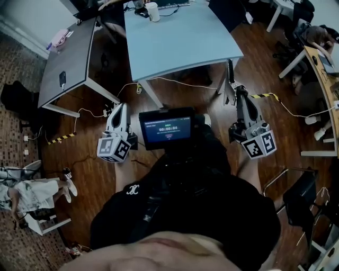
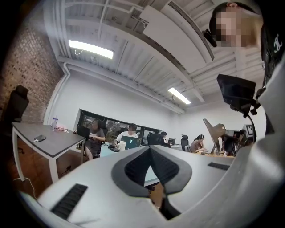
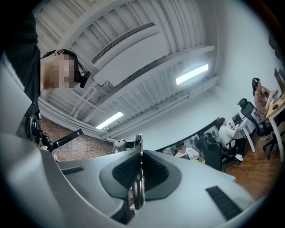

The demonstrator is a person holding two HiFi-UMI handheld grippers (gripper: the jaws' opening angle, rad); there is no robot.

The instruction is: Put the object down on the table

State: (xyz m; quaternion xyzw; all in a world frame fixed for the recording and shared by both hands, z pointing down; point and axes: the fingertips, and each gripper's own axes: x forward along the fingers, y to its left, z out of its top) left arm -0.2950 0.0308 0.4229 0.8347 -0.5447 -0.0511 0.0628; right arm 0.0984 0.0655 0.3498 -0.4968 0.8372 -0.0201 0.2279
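Observation:
My right gripper [image 1: 239,91] is held up in front of the person's chest, to the right, above the wooden floor. It is shut on a thin metal object [image 1: 231,79] that sticks out past the fingertips toward the light blue table [image 1: 180,47]. In the right gripper view [image 3: 140,153] the thin metal object [image 3: 136,191] shows edge-on between the dark pads, and I cannot tell what it is. My left gripper [image 1: 121,109] hangs at the same height on the left. Its tips [image 2: 150,150] meet with nothing between them.
A grey table [image 1: 69,58] with a phone [image 1: 62,78] stands to the left of the blue one. A white cup [image 1: 152,11] sits at the blue table's far end. Cables [image 1: 159,80] trail over the floor. People sit at desks at the right.

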